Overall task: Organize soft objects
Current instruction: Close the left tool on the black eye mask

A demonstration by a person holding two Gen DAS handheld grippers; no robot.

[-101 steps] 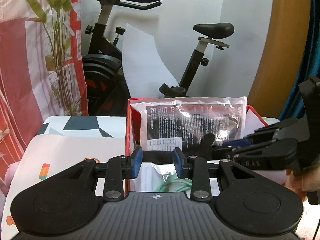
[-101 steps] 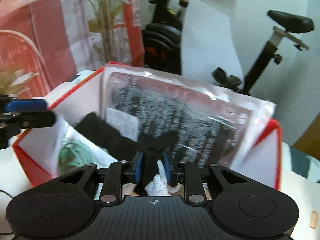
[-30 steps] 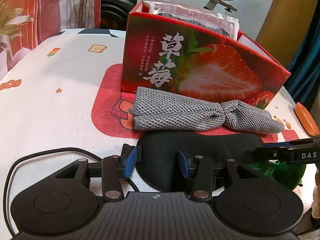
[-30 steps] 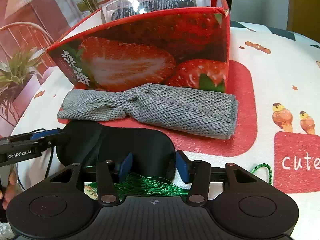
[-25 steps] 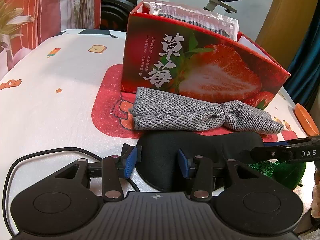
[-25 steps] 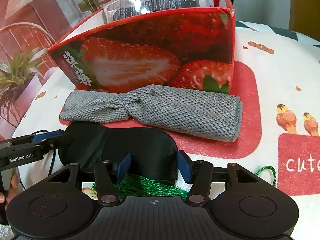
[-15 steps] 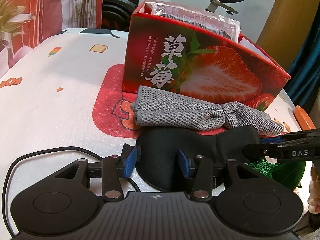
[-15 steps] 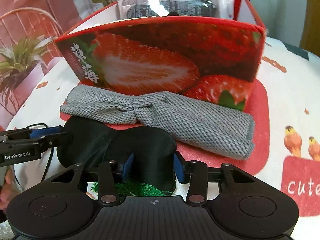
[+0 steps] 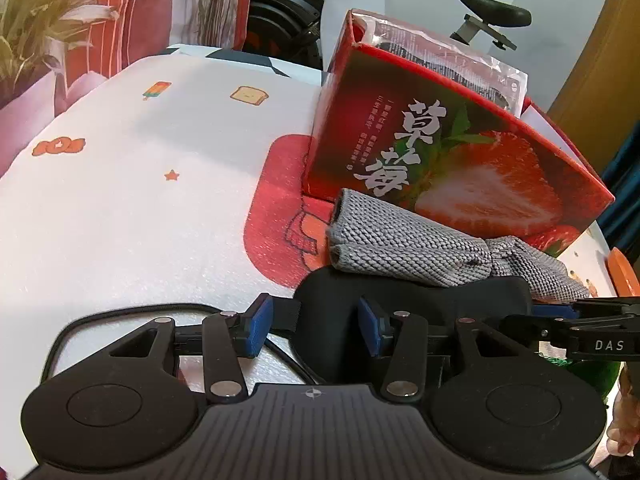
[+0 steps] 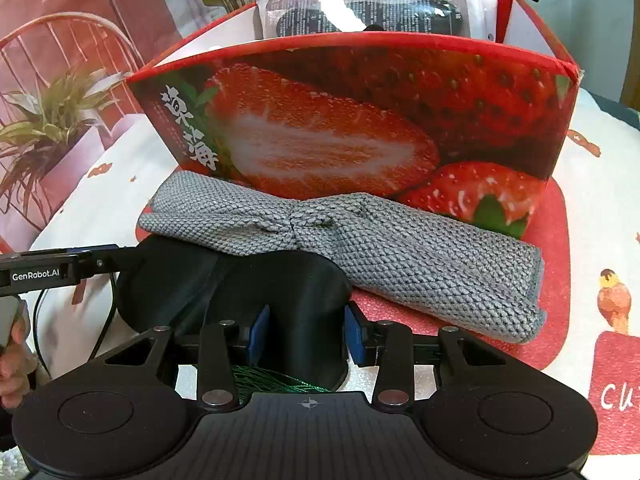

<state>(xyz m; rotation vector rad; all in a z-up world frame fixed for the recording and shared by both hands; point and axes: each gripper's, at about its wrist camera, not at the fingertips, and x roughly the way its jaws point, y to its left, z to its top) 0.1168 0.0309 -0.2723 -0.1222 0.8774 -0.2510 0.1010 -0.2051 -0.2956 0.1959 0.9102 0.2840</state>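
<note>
A black sleep mask (image 9: 404, 304) lies on the table in front of a grey knitted cloth (image 9: 404, 244) and a red strawberry box (image 9: 460, 156). My left gripper (image 9: 316, 326) is open, its fingers on either side of the mask's left end and strap. In the right wrist view my right gripper (image 10: 306, 340) has its blue pads against the mask's right end (image 10: 296, 304), which bulges up between them and is lifted against the grey cloth (image 10: 360, 244). The box (image 10: 360, 120) stands behind.
A green tasselled thing (image 10: 276, 382) lies under the right gripper; it also shows in the left wrist view (image 9: 592, 372). A black cable (image 9: 120, 314) loops on the white patterned tablecloth. A plastic packet (image 10: 372, 4) stands in the box. An exercise bike is behind.
Both grippers came down from the box to the mask. In the last second the right gripper closed in on the mask's right end and the mask bunched up towards the grey cloth.
</note>
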